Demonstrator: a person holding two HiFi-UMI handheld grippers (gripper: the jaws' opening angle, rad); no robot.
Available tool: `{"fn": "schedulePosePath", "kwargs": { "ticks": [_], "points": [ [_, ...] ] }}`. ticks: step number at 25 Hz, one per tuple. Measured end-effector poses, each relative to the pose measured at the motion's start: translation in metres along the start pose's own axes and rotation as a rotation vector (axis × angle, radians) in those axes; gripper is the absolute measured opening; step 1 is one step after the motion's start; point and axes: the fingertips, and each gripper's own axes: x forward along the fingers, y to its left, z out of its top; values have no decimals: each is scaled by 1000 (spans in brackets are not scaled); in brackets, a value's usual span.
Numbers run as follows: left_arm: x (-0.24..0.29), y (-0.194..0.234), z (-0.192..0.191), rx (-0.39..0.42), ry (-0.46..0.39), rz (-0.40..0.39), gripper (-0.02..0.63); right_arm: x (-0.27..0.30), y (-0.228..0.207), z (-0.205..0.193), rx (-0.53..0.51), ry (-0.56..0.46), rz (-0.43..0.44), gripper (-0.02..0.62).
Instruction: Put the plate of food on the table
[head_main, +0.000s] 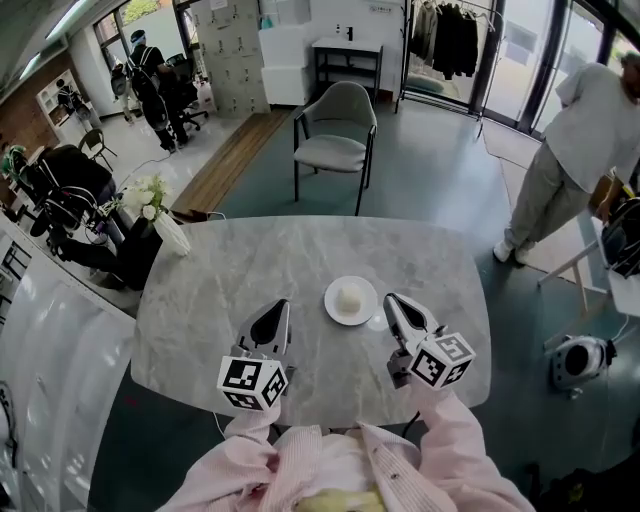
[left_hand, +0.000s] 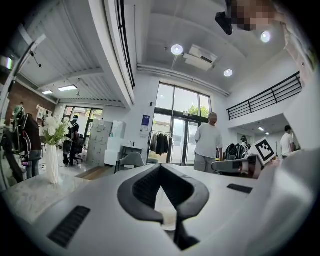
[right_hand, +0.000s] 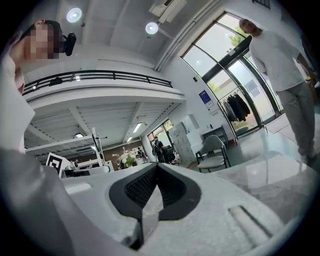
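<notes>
Our left claw (head_main: 281, 305) and right claw (head_main: 389, 298), both closed and empty, flank the plate of food (head_main: 332, 303) near the tabletop's (head_main: 230, 270) near edge; it lies closer to the right claw.

- Pale pink sleeves (head_main: 455, 440), matching shirt front (head_main: 300, 455).
- Light grey left gripper (head_main: 276, 308) and right gripper (head_main: 393, 302), with dark ribbed pads (right_hand: 142, 187).
- Black-and-white square-marker cube (head_main: 252, 382) on each.

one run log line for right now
plate: on table, food on it | left gripper: shut, empty, beside plate | right gripper: shut, empty, beside plate | stage: plate set down
</notes>
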Motion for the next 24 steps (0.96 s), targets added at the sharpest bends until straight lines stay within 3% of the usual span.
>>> {"fn": "schedulePosePath", "kwargs": {
  "ticks": [24],
  "points": [
    [-9,16,-2,28,-9,49,-8,-8,-11,-2,-37,-14,-60,5]
  ]
}}
